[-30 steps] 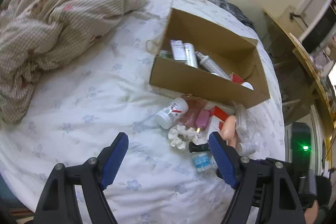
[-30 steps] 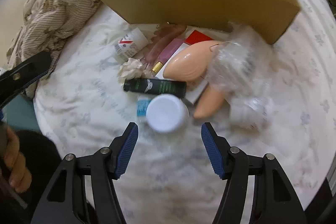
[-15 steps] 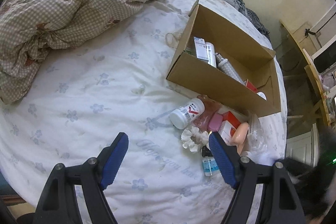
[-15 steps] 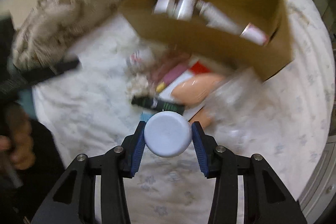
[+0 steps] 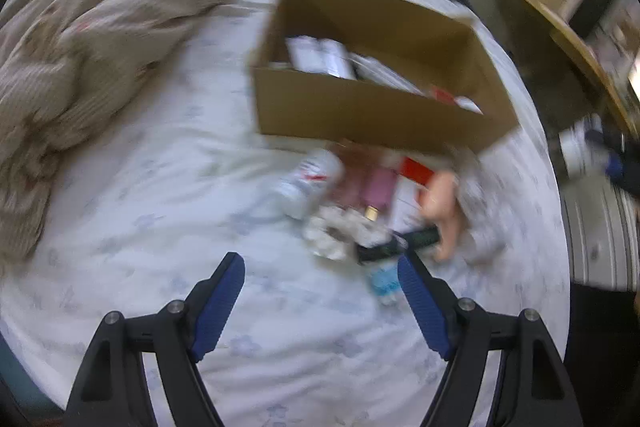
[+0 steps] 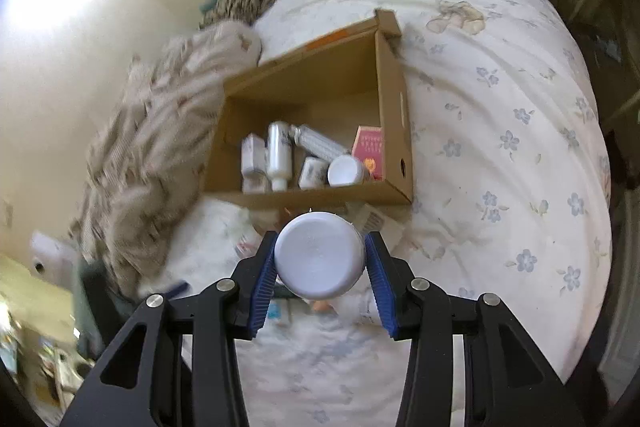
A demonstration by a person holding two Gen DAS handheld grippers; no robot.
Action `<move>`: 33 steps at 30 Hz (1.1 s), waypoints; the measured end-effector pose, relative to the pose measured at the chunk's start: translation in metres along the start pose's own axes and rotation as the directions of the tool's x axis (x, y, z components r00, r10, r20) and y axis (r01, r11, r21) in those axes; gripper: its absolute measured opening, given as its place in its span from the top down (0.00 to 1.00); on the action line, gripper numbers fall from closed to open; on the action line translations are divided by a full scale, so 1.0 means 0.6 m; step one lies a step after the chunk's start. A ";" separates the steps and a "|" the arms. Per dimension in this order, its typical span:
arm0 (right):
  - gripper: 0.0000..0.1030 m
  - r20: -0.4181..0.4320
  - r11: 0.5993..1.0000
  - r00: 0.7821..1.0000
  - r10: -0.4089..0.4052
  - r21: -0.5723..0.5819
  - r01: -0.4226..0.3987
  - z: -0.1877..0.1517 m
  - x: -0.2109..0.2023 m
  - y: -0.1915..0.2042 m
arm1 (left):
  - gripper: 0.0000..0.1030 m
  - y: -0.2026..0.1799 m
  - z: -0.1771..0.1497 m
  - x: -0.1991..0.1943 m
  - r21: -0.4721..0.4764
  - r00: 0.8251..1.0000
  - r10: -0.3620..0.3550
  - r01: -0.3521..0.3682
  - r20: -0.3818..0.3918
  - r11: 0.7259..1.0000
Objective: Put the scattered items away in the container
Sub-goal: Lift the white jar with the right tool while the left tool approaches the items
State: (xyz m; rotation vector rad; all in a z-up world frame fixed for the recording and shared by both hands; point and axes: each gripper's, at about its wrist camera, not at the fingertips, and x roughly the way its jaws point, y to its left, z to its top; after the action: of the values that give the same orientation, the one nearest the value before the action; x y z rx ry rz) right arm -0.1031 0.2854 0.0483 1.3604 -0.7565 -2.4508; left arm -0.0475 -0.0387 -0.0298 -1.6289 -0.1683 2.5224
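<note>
- Right claw [image 6: 320, 259] clamped on white jar [image 6: 320, 254], held above box [image 6: 394, 107] for dropping in w/ other bottles.
- Left claw [image 5: 320, 301] apart, empty, near the pile [image 5: 372, 203], prob. for next pick.

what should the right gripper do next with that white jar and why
Probably carry it forward over the cardboard box and lower it in. The right gripper is shut on the white jar, lifted short of the box's near wall, and bare floor shows behind the bottles already inside. The left gripper is open and empty.
</note>
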 end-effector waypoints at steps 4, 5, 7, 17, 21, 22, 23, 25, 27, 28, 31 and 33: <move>0.54 0.036 1.000 0.999 0.028 0.006 -0.028 0.010 -0.007 0.010 | 0.23 -0.058 0.003 0.011 0.065 0.997 -0.076 0.077 -0.014 0.995; 0.54 0.036 0.999 0.999 0.035 0.013 -0.036 0.010 -0.007 0.010 | 0.23 -0.071 0.006 0.015 0.057 0.994 -0.105 0.106 -0.017 0.993; 0.54 0.036 0.998 0.998 0.058 0.027 -0.059 0.013 -0.010 0.007 | 0.23 -0.093 0.015 0.024 0.029 0.985 -0.171 0.171 -0.024 0.985; 0.54 0.068 0.988 0.987 0.147 0.039 -0.150 0.027 -0.033 0.005 | 0.23 -0.142 0.070 0.116 -0.234 0.953 -0.294 0.271 -0.069 0.934; 0.54 0.078 0.984 0.983 0.166 0.049 -0.170 0.031 -0.038 0.000 | 0.23 -0.154 0.080 0.134 -0.263 0.956 -0.286 0.259 -0.069 0.929; 0.54 0.078 0.984 0.983 0.168 0.049 -0.172 0.032 -0.038 0.000 | 0.23 -0.159 0.082 0.136 -0.258 0.958 -0.278 0.252 -0.069 0.933; 0.54 0.078 0.984 0.983 0.169 0.050 -0.173 0.033 -0.038 0.000 | 0.24 -0.164 0.084 0.138 -0.252 0.960 -0.270 0.244 -0.072 0.936; 0.54 0.075 0.983 0.982 0.173 0.047 -0.176 0.035 -0.035 0.003 | 0.48 -0.174 0.085 0.142 -0.230 0.966 -0.247 0.222 -0.082 0.947; 0.54 0.073 0.983 0.982 0.173 0.042 -0.176 0.036 -0.033 0.006 | 0.74 -0.181 0.086 0.150 -0.207 0.972 -0.207 0.181 -0.110 0.961; 0.54 0.073 0.984 0.982 0.172 0.039 -0.175 0.036 -0.032 0.007 | 0.82 -0.181 0.086 0.154 -0.203 0.973 -0.198 0.171 -0.120 0.964; 0.54 0.071 0.985 0.984 0.166 0.039 -0.169 0.034 -0.030 0.006 | 0.92 -0.183 0.085 0.150 -0.164 0.975 -0.186 0.165 -0.122 0.972; 0.54 0.071 0.985 0.984 0.162 0.046 -0.165 0.034 -0.029 0.002 | 0.95 -0.184 0.085 0.136 -0.131 0.981 -0.171 0.158 -0.094 0.979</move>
State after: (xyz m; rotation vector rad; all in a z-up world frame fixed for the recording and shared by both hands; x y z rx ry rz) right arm -0.1111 0.2984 0.0702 1.1872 -0.9146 -2.3733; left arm -0.1214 0.0830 -0.0639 -1.7096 -0.4367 2.3391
